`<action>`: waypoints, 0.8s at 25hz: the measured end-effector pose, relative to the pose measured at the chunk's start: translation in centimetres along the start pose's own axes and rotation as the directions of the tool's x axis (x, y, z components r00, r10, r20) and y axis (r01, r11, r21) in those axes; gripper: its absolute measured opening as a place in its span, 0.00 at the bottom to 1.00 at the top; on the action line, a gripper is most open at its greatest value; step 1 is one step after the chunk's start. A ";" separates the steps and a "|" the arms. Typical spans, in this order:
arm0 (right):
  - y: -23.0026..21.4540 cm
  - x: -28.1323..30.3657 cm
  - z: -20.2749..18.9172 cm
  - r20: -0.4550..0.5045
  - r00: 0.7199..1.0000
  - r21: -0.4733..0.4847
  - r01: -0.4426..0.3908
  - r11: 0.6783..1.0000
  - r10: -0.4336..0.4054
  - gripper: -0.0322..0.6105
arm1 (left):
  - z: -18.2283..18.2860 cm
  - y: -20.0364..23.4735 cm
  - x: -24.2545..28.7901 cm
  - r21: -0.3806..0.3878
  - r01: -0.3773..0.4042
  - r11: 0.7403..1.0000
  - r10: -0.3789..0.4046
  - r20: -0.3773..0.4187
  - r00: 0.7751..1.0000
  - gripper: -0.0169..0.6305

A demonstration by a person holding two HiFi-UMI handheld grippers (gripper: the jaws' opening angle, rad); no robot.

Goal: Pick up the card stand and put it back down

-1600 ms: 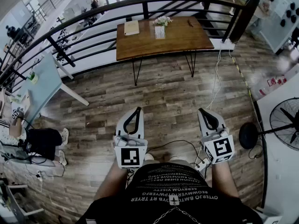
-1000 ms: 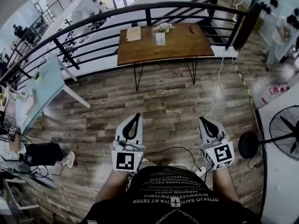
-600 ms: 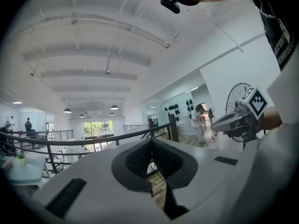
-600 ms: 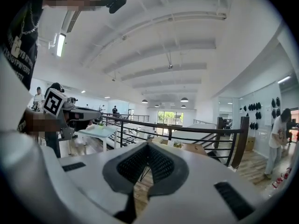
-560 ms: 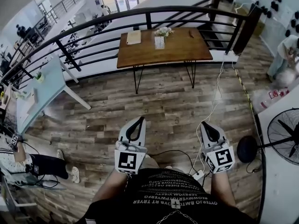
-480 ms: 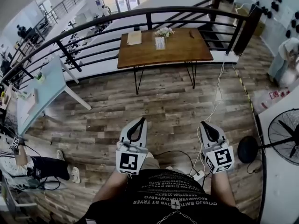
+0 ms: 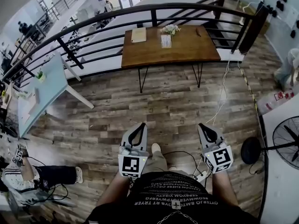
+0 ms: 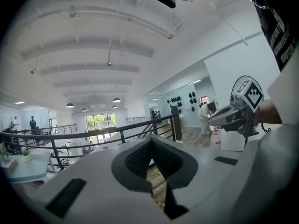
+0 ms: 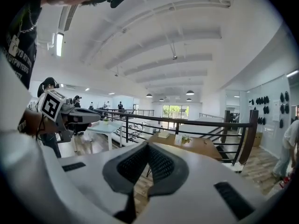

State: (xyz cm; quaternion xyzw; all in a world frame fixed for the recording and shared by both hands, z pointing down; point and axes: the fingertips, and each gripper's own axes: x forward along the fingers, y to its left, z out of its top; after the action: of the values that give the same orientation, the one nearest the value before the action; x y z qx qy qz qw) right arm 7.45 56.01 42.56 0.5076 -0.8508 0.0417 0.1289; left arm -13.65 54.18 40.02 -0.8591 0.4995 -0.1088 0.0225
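- While the person stands on the grey-brown plank floor [image 7: 163,101], the white two-jaw left gripper [image 7: 139,127] is held low at about eleven o'clock from their feet, its jaws clenched together on nothing.
- At one o'clock, the matching white right gripper [image 7: 202,127] is likewise pressed closed and empty; both point ahead toward twelve.
- Off at three o'clock stands a black pedestal fan [image 7: 286,139], clear of the path.
- Farther out at twelve o'clock, well apart from both grippers, is the brown wooden table on black hairpin legs [image 7: 191,48], set against a curved black metal railing [image 7: 117,12].
- On that table, the small upright clear card stand holding a white sheet [image 7: 166,41] sits toward the far edge, with a little bunch of pale flowers [image 7: 171,29] just beyond it and a tan notepad [image 7: 138,35] at its nine o'clock.
- By my reckoning nothing is done yet: the approach, the grasp, the lift and the setting down all remain.
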 end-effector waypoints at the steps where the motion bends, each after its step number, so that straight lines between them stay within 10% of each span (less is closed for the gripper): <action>1: -0.1 0.9 0.2 -0.004 1.000 -0.005 -0.007 1.000 0.007 0.07 | -0.2 0.7 0.7 -0.005 -0.003 1.000 0.003 -0.004 1.000 0.07; 20: -3.1 15.0 4.7 -0.035 0.999 -0.052 0.010 0.999 -0.012 0.07 | -0.4 12.3 12.5 -0.018 0.013 1.000 -0.013 0.000 1.000 0.07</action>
State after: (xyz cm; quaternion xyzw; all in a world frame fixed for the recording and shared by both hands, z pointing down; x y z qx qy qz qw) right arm 2.52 40.76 41.83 0.5080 -0.8464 0.0279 0.1571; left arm -18.25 37.26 40.68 -0.8625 0.4950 -0.1044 0.0140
